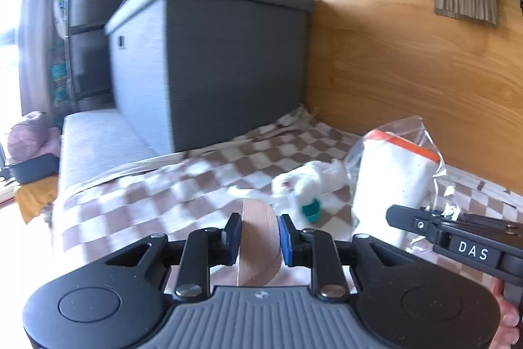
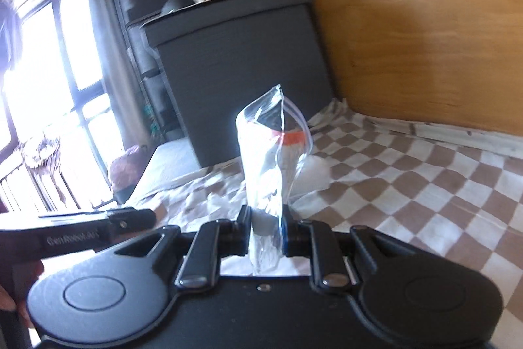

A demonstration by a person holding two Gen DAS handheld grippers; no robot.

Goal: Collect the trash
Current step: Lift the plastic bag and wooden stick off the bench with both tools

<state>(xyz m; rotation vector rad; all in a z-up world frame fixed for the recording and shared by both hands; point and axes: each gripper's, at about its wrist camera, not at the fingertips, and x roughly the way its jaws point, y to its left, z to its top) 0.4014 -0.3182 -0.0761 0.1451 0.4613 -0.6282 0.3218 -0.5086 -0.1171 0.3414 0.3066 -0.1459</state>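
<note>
Left gripper (image 1: pixel 258 233) clamped on a rounded wooden piece (image 1: pixel 258 237); right gripper (image 2: pixel 266 233) pinched a clear zip bag (image 2: pixel 273 149) holding a white orange-rimmed cup, above the checkered blanket (image 2: pixel 408 185). Best done by keeping the bag mouth upright and open

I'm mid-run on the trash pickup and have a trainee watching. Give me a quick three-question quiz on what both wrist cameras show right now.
1. True or false: the left gripper is empty.
2. What does the right gripper hold? A) a clear zip bag B) a pillow C) a cardboard box
3. What pattern is the blanket under both grippers?

Key
1. False: it is shut on a wooden piece.
2. A: the clear zip bag, with a white cup with an orange band inside.
3. Brown and white checks.
</note>
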